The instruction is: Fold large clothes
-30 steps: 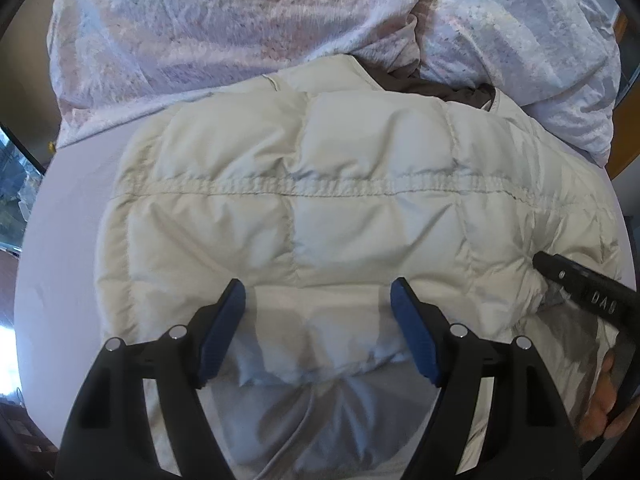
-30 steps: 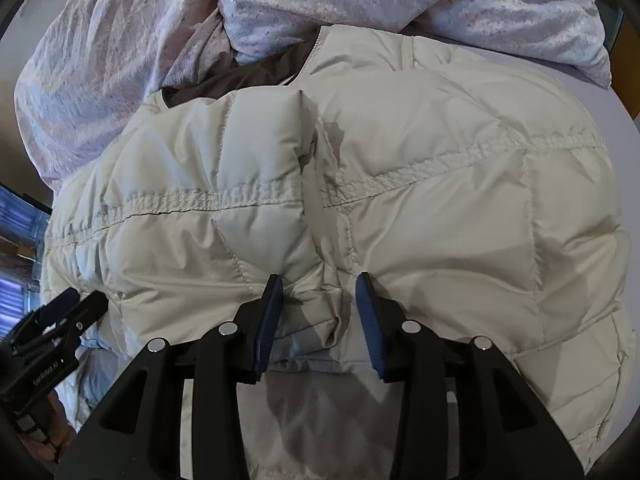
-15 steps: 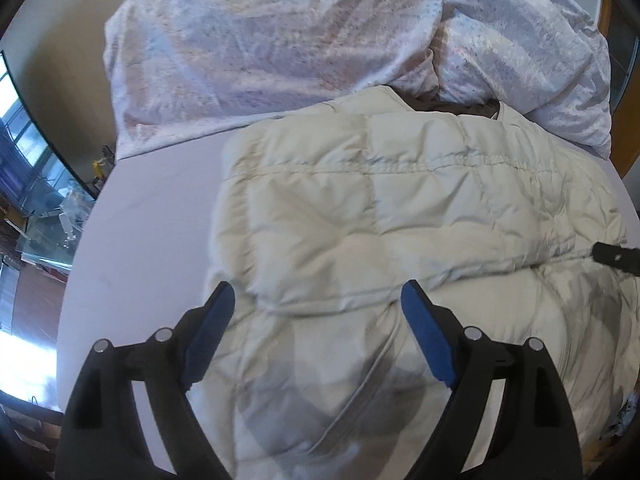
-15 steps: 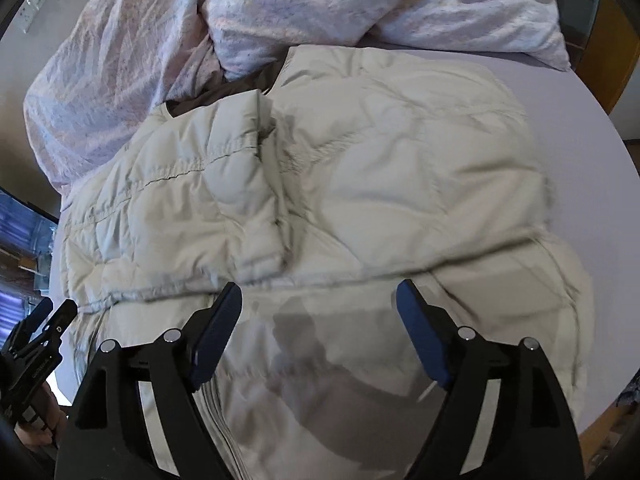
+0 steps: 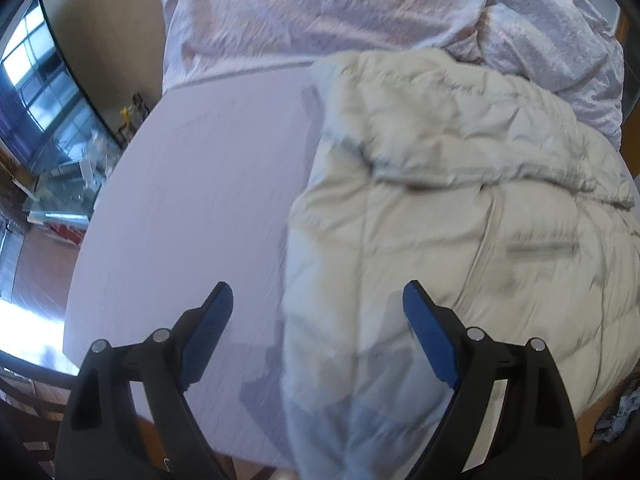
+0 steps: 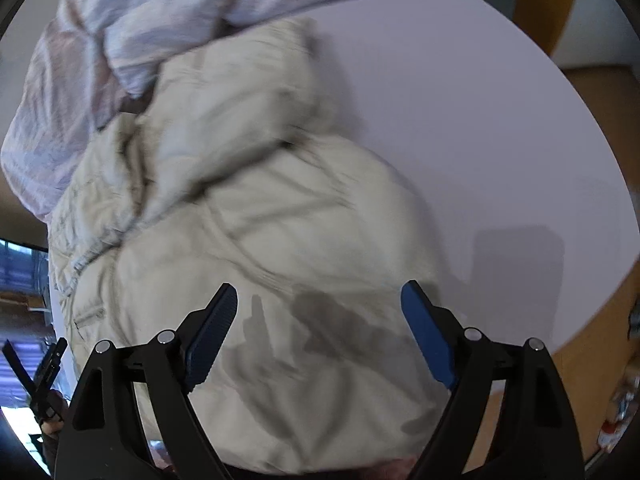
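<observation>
Left claw (image 5: 318,308): released, nothing between the blue pads; jaws wide, over the left edge of the cream quilted jacket (image 5: 460,208) and the bare lilac sheet of the bed (image 5: 208,184). Jacket lies on the bed, partly folded, one panel doubled over its upper half, collar end against the crumpled duvet (image 5: 360,12). Right claw (image 6: 320,308): jaws have just been opening, now released, empty, above the jacket's lower right part. Both views motion-blurred.

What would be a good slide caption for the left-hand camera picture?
Open left gripper poised over the edge of a cream puffer jacket, partly folded on a lilac bed sheet beside a crumpled duvet.
</observation>
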A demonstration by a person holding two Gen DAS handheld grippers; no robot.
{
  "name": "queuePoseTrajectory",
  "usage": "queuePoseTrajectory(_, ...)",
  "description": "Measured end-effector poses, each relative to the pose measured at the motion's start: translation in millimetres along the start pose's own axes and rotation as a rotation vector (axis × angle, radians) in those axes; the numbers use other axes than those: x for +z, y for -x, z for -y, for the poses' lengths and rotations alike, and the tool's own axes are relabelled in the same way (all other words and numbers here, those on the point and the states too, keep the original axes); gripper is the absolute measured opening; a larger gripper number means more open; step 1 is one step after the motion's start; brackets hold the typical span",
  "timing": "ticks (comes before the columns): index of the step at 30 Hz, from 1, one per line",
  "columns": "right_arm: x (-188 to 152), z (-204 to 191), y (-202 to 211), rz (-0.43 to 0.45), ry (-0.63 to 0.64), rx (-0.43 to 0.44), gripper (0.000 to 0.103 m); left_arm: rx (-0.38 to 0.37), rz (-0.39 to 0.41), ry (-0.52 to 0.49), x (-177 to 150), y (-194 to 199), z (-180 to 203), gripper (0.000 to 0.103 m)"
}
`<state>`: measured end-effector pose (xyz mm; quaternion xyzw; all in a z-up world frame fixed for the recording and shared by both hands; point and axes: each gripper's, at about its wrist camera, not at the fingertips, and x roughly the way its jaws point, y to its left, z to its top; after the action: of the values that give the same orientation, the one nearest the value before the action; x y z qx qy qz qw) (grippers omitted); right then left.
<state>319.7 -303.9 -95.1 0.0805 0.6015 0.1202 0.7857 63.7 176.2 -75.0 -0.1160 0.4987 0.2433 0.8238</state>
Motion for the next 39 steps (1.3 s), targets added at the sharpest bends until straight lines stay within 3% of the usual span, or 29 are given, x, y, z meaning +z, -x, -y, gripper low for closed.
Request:
queuePoseTrajectory(6,-21,41,-12,-0.096,-0.053,0.088,0.086,-0.108,-0.053,0.033,-28,-1,-14,0.087)
queuePoseTrajectory(13,-37,56,-27,-0.174,-0.064,0.177,0.086,-0.252,-0.106,0.088,-53,-3,-21,0.081)
queuePoseTrajectory(24,-50,51,-30,-0.238,-0.012,0.321,0.086,-0.396,-0.167,0.133,-77,-7,-18,0.066)
queuePoseTrajectory(29,-52,61,-32,-0.227,-0.066,0.410,0.079,-0.446,-0.173,0.163,-85,-9,-24,0.064)
queuePoseTrajectory(35,-60,76,-33,-0.186,-0.151,0.475,0.064,-0.492,-0.170,0.227,-85,-11,-32,0.062)
queuePoseTrajectory(37,-64,75,-37,-0.205,-0.152,0.467,0.041,-0.482,-0.174,0.207,-85,-10,-28,0.056)
queuePoseTrajectory(39,-65,69,-37,-0.205,-0.131,0.456,0.029,-0.475,-0.177,0.193,-84,-9,-25,0.044)
